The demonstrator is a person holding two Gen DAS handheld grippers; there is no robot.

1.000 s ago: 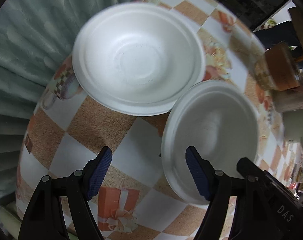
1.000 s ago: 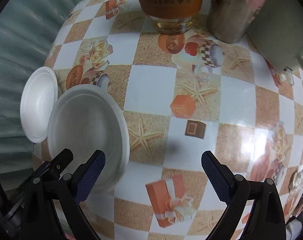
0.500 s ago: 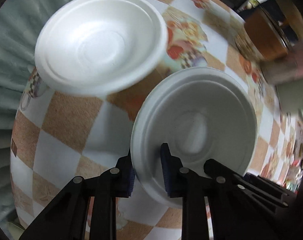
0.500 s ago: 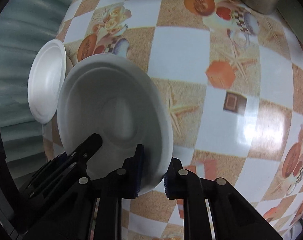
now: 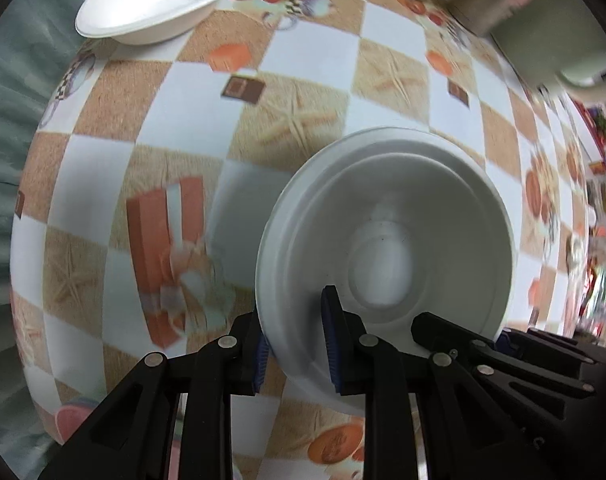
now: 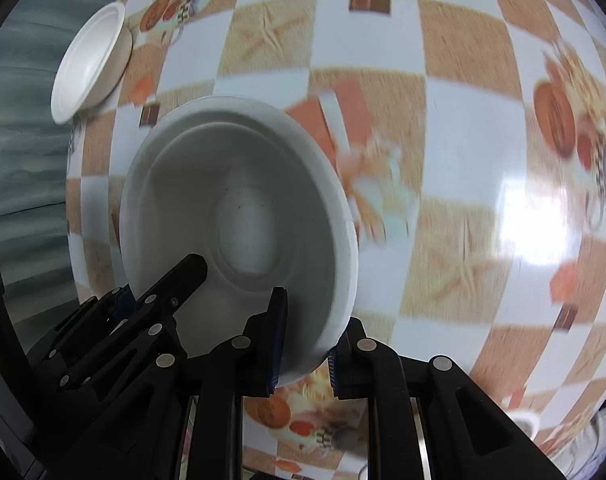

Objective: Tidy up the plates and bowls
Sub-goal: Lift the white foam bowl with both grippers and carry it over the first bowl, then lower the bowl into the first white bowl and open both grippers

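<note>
left wrist view had the left gripper (image 5: 295, 354) clamped tight on the near rim of a white foam bowl (image 5: 387, 264), one pad inside the wall and one outside. right wrist view showed the right gripper (image 6: 303, 344) pinched on the opposite rim the same way, so both tongs had hold of that one bowl over the checkered orange and white tablecloth (image 5: 287, 128). a second white foam bowl (image 5: 159, 0) sat well apart near the far table edge. looked like the carry step to me. next move probably called for lining it up over the other bowl and nesting it.
</note>
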